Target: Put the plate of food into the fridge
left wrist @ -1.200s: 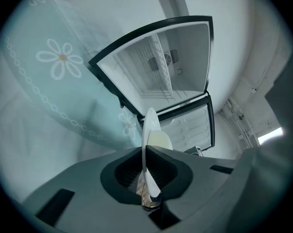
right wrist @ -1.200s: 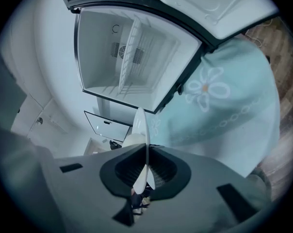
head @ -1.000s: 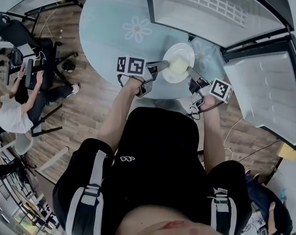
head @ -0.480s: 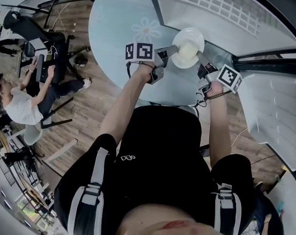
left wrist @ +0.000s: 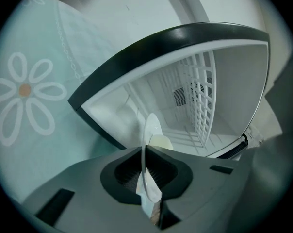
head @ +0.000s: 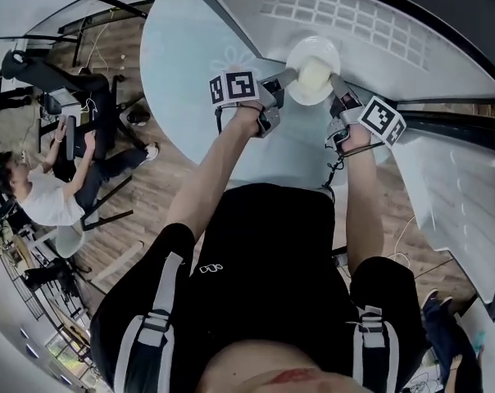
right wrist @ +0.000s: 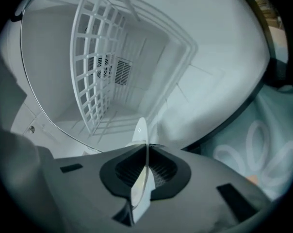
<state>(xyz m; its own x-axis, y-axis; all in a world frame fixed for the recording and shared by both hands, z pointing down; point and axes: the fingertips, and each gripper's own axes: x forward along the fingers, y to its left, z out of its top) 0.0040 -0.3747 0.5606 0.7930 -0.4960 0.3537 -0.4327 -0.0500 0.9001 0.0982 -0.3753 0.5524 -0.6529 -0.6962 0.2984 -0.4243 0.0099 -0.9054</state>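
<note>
The plate (head: 313, 70) is white and round, with a pale yellowish mound of food (head: 315, 77) heaped on it; it hangs level in the air, held by its rim from two opposite sides, right where the far edge of the table (head: 182, 64) meets the open fridge (head: 444, 64). The left tool (head: 288, 78) is clamped on the plate's left rim, and its own view shows the thin white edge pinched between the two dark pads; the right tool (head: 336, 85) is likewise closed on the right rim, the plate's edge running straight down the slot between its pads. In the left gripper view the plate stands edge-on before the fridge's white inside, with a little of the food showing beside it; the fridge's dark rim (left wrist: 185, 33) curves above. A white wire rack (right wrist: 95, 72) stands inside the compartment, beyond the plate; a small vent grille (right wrist: 122, 73) sits on the back wall behind it. The table is round and covered in a light teal cloth printed with white flowers (left wrist: 23, 93). Each tool's marker cube sits just behind its jaws, above the person's bare forearms. To the left, on the wooden floor (head: 141, 195), a person in a white top (head: 43, 195) sits at a dark desk, well apart from the table.
</note>
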